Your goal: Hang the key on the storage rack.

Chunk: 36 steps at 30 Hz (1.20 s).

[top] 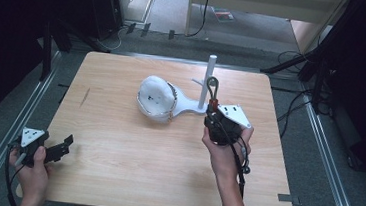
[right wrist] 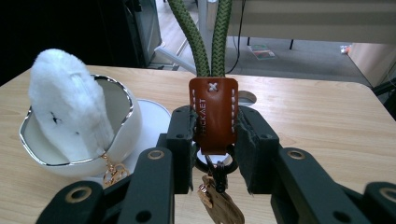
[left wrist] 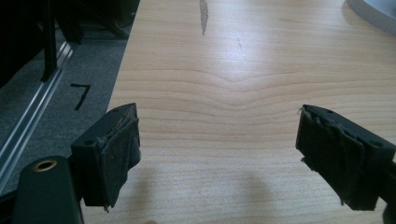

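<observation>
My right gripper [top: 214, 110] [right wrist: 213, 135] is shut on a keychain: its brown leather tab [right wrist: 213, 114] sits between the jaws, a green rope loop [top: 212, 87] [right wrist: 205, 37] stands up from it, and a gold clasp [right wrist: 219, 200] hangs below. It is held just in front of a white stand with an upright post [top: 206, 82]. To the left, the white bowl [top: 163, 106] [right wrist: 126, 126] holds a white furry pompom [top: 154, 96] [right wrist: 70, 107]. My left gripper [top: 61, 147] [left wrist: 219, 154] is open and holds nothing, low over the table's front left corner.
The wooden table [top: 117, 142] has a dark scratch [top: 85, 97] [left wrist: 203, 16] near its left side. A metal rail [top: 14, 118] runs along the floor to the left, another at the right [top: 327, 156]. Cables and dark stands lie around the table.
</observation>
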Available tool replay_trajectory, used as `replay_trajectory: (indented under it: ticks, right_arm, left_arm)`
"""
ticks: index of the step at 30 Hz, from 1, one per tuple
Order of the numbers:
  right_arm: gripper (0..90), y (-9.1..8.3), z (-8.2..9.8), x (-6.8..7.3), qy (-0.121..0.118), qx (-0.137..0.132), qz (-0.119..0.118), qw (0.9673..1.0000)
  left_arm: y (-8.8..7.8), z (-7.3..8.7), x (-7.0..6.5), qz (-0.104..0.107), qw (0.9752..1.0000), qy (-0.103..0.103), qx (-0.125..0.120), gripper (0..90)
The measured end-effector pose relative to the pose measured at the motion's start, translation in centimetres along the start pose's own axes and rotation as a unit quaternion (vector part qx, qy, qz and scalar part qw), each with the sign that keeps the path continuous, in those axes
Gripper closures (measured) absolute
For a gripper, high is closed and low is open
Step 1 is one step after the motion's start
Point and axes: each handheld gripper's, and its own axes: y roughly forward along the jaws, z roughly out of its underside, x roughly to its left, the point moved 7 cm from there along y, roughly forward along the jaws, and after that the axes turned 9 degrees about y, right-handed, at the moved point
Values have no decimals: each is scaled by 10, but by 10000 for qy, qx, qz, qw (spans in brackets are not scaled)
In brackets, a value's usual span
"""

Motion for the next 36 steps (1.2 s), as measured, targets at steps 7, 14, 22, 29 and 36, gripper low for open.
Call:
replay_trajectory:
  ticks: [7, 14, 22, 29, 36]
  right_arm:
    - [696, 11, 0, -2, 50, 71, 46, 10000]
    - [695, 19, 4, -2, 116, 130, 82, 9998]
    - [695, 27, 5, -4, 109, 162, 135, 9997]
    - [695, 35, 7, -6, 161, 258, 164, 9994]
    - [694, 43, 6, -8, 135, 339, 201, 9991]
  left_arm:
    - [0, 0, 0, 5, 10000, -7, 18, 145]
    - [0, 0, 0, 14, 10000, -12, 15, 145]
    - [0, 0, 0, 16, 10000, -15, 13, 145]
    - [0, 0, 0, 19, 10000, 2, 21, 145]
    - [0, 0, 0, 14, 10000, 0, 16, 145]
